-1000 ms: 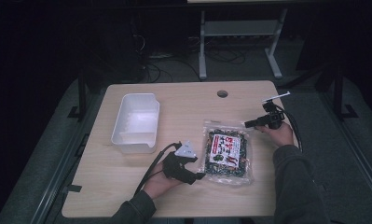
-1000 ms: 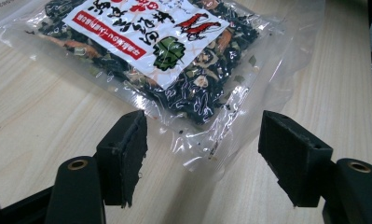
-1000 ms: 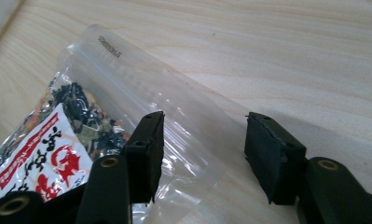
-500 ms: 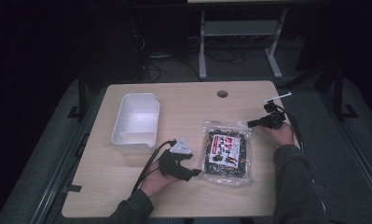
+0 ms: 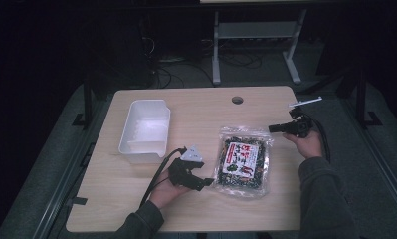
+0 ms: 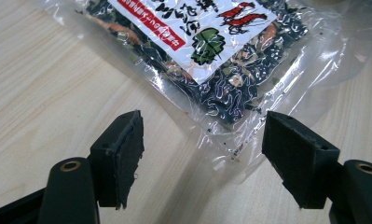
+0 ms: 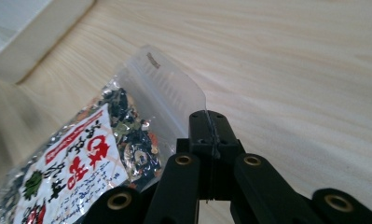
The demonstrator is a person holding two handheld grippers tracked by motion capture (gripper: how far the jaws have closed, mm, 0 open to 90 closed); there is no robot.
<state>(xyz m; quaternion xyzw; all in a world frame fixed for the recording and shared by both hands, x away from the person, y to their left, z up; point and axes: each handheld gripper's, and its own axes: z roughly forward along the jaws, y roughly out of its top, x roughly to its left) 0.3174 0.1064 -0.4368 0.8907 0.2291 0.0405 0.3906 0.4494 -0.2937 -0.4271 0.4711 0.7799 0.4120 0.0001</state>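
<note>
L gripper spread wide, bag corner just ahead between jaws; R gripper clamped, probably on bag's seal.

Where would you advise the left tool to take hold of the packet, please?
Probably the clear flat corner seam of the packet nearest the left tool, approached low along the table. That edge lies thin and empty between the open jaws, while the bulging middle is too thick to pinch.

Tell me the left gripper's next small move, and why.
Probably ease the left gripper forward and close on the packet's clear corner. Its jaws stand open with that corner between them, apart from both pads, while the right gripper pinches the far sealed edge.
</note>
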